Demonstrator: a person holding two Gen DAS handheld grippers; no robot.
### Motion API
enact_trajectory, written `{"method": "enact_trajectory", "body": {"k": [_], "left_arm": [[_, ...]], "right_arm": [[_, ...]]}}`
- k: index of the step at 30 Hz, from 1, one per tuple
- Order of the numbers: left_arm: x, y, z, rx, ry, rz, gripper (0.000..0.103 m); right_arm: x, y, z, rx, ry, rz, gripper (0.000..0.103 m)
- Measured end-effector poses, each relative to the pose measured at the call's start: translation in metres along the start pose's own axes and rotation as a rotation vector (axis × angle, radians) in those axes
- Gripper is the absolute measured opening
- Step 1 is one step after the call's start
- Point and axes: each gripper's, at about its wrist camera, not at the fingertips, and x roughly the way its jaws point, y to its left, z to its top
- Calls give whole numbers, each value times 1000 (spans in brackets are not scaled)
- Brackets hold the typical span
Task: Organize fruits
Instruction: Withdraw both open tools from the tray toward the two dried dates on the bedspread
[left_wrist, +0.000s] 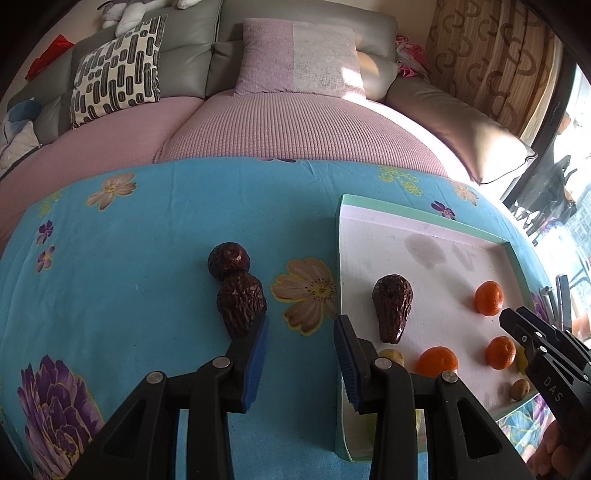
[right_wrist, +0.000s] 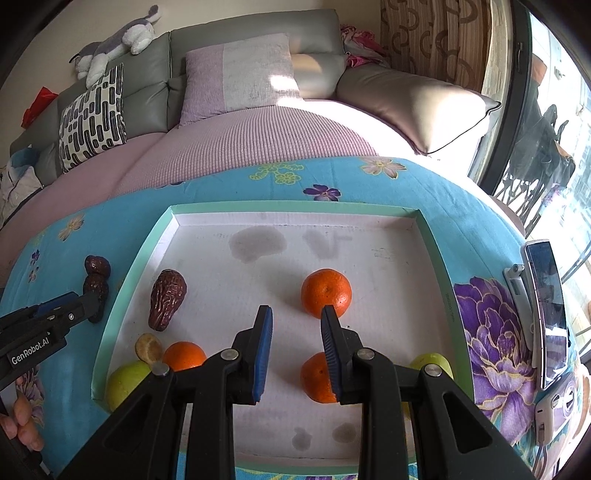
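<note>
Two wrinkled brown dates lie touching on the blue floral cloth, a rounder one (left_wrist: 229, 259) behind a longer one (left_wrist: 241, 304). My left gripper (left_wrist: 301, 325) is open just right of the longer date, its left finger beside it. A white tray with a green rim (right_wrist: 129, 280) holds a third date (right_wrist: 166, 298), three oranges (right_wrist: 325, 292) (right_wrist: 183, 355) (right_wrist: 317, 378), a small brown fruit (right_wrist: 148, 347) and two yellow-green fruits (right_wrist: 125, 380) (right_wrist: 432, 363). My right gripper (right_wrist: 296, 314) is open above the tray, nothing between its fingers.
A phone (right_wrist: 546, 314) and a white device (right_wrist: 517, 295) lie on the cloth right of the tray. A sofa with pillows (left_wrist: 295, 59) runs behind the table. A person's fingers (right_wrist: 22, 421) show at the lower left of the right wrist view.
</note>
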Motion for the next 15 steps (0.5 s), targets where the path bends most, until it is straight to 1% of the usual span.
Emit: {"method": "enact_trajectory", "body": {"k": [2,3,4,5,6,8,10,11,12,13,15], "left_arm": [[1,-1,0,3,6,0,40],[3,-1,0,5,12,1,41],[4,-2,0,6,19,7,46],[5,-2,0,3,21,17,64],[6,-1,-1,0,21,28,72],[8,-1,-1,1,24,38,72],[10,0,-2,-4,34,49,74],[12,1,-2,-5,40,59,80],[14,2,-3,-4,46,69,84],[15,2,-3,-3,50,75,85],[17,4,-5,-4,52,83,89]], "right_arm": [[1,0,0,-1,3,-2,28],[2,0,0,-2,8,-5,30],[4,0,0,-5,13,-11,41],[5,0,-1,-9,18,-19,47],[7,0,-2,-12,22,-26,56],[8,-1,-3,-14,29,-28,57],[10,-1,-3,-10,35,-25,59],[11,-2,-3,-9,38,-24,63],[11,-2,-4,-10,40,-24,70],[12,-2,-4,-12,39,-27,74],[12,-2,-4,-16,40,-29,76]]}}
